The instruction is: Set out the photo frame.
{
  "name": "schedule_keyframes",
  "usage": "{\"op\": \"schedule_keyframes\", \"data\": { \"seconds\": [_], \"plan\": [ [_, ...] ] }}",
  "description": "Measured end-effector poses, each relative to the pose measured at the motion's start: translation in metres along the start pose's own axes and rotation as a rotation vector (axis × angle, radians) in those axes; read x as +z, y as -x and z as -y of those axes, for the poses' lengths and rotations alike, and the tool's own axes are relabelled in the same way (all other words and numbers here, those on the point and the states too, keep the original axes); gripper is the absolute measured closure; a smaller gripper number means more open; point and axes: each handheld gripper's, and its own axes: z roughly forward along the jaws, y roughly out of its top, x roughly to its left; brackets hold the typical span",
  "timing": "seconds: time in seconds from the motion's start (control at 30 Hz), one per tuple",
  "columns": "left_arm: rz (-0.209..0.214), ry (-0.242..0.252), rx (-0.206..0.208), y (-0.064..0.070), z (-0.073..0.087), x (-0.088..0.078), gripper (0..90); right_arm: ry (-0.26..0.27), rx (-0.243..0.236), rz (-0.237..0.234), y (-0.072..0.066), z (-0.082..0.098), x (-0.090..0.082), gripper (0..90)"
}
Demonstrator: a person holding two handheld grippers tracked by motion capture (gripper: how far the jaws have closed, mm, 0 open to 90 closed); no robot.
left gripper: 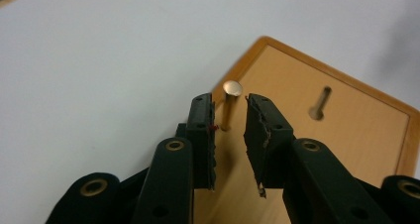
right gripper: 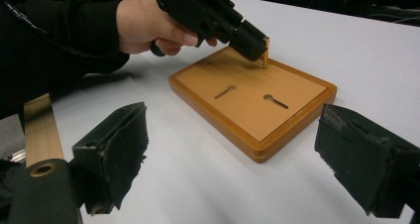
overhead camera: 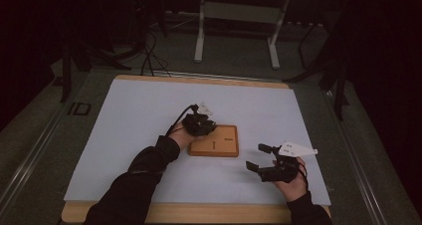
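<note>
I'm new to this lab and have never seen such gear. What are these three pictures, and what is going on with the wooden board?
A person holds a hand-operated two-jaw gripper in each hand. One camera looks down from above; one rides on each gripper, looking along its black jaws. On the white table lies a wooden board with keyhole-shaped slots. The left gripper has its jaws either side of a small brass peg standing near the board's corner; whether they pinch it yet is unclear. The right gripper rests open beside the board, holding nothing.
</note>
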Motion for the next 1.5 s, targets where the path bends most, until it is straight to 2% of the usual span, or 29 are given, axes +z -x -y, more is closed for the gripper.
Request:
{"op": "schedule_keyframes", "data": {
  "seconds": [0.07, 0.13, 0.2, 0.4, 0.53, 0.63, 0.67, 0.7, 0.93, 1.07, 1.13, 1.23, 1.33, 1.5],
  "plan": [
    [0.0, 0.0, 0.0, 0.0, 0.0, 0.0, 74.5, -0.005, -0.004, 0.001, 0.0, 0.0, 0.0, 13.3],
    [0.013, -0.002, 0.026, 0.001, -0.003, -0.002, 77.4, -0.018, -0.003, -0.001, 0.001, 0.001, 0.001, 13.4],
    [0.005, -0.012, 0.05, 0.002, -0.004, -0.001, 79.8, -0.021, -0.001, -0.003, 0.001, 0.001, 0.002, 13.5],
    [-0.005, -0.011, 0.066, 0.002, -0.006, 0.002, 83.1, -0.038, -0.005, -0.007, 0.0, 0.002, 0.004, 13.7],
    [0.018, -0.028, 0.048, -0.001, -0.008, 0.002, 84.2, -0.068, -0.013, -0.01, -0.001, 0.002, 0.008, 14.3],
    [0.024, -0.044, 0.059, -0.002, -0.01, 0.002, 84.6, -0.079, -0.025, -0.014, -0.002, 0.002, 0.011, 14.3],
    [0.033, -0.051, 0.056, -0.003, -0.011, 0.002, 84.6, -0.09, -0.041, -0.006, -0.003, 0.001, 0.013, 14.3],
    [0.035, -0.051, 0.058, -0.003, -0.011, 0.002, 84.7, -0.114, -0.08, 0.007, -0.006, 0.0, 0.015, 17.6],
    [0.084, -0.052, 0.056, -0.011, -0.011, 0.003, 84.7, -0.186, -0.17, 0.03, -0.015, -0.002, 0.025, 22.9],
    [0.095, -0.077, 0.047, -0.012, -0.015, 0.003, 84.7, -0.229, -0.273, 0.085, -0.024, -0.005, 0.03, 27.7],
    [0.102, -0.088, 0.049, -0.013, -0.016, 0.003, 84.7, -0.264, -0.342, 0.119, -0.029, -0.006, 0.034, 30.1],
    [0.118, -0.097, 0.038, -0.016, -0.017, 0.004, 84.7, -0.302, -0.452, 0.175, -0.036, -0.006, 0.039, 30.3],
    [0.126, -0.109, 0.029, -0.017, -0.019, 0.004, 84.7, -0.354, -0.587, 0.243, -0.043, -0.002, 0.047, 30.2],
    [0.136, -0.139, 0.007, -0.02, -0.023, 0.005, 84.7, -0.411, -0.777, 0.321, -0.054, 0.008, 0.059, 30.7]
  ]
}}
